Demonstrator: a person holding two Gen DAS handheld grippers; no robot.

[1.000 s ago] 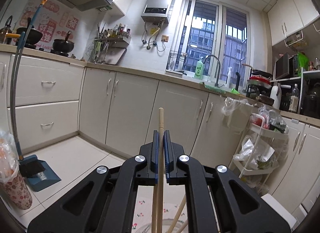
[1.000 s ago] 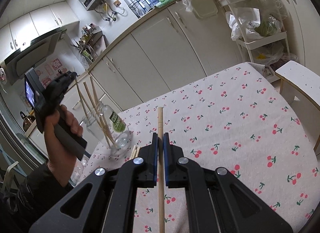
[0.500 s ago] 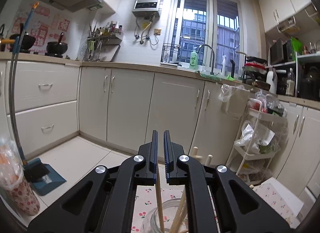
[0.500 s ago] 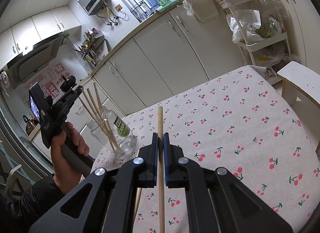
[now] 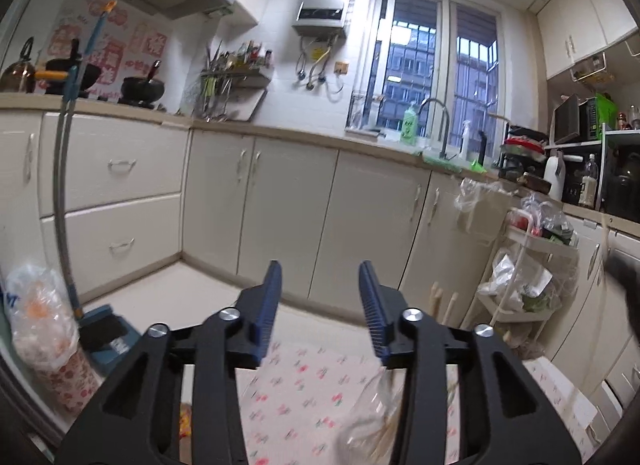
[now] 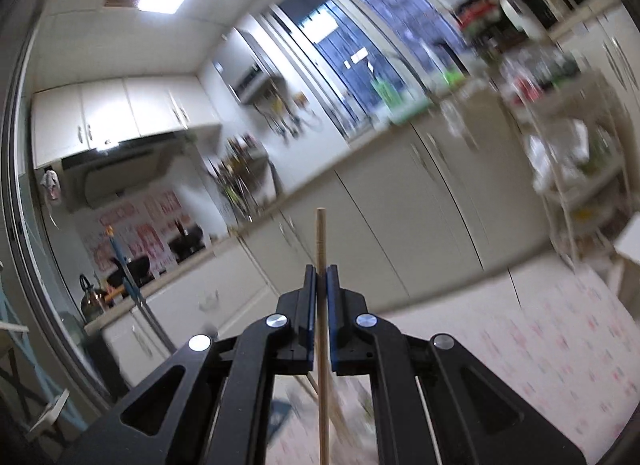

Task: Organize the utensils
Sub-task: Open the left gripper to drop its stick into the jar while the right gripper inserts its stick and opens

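Over the tabletop: cherry-print cloth (image 5: 304, 389), bare between the left gripper's fingers.
Left gripper (image 5: 320, 305): black with blue pads, jaws just opened to a moderate gap, nothing between them.
Clear glass jar (image 5: 372, 425): low, right of that gap, blurred; pale wooden chopsticks (image 5: 438, 301) stand in it, two tips countable.
Right gripper (image 6: 321, 289): clamped on one pale wooden chopstick (image 6: 321, 241), upright, tip clear above the pads.
Room ahead: cream cabinet fronts (image 5: 288, 217) well apart.
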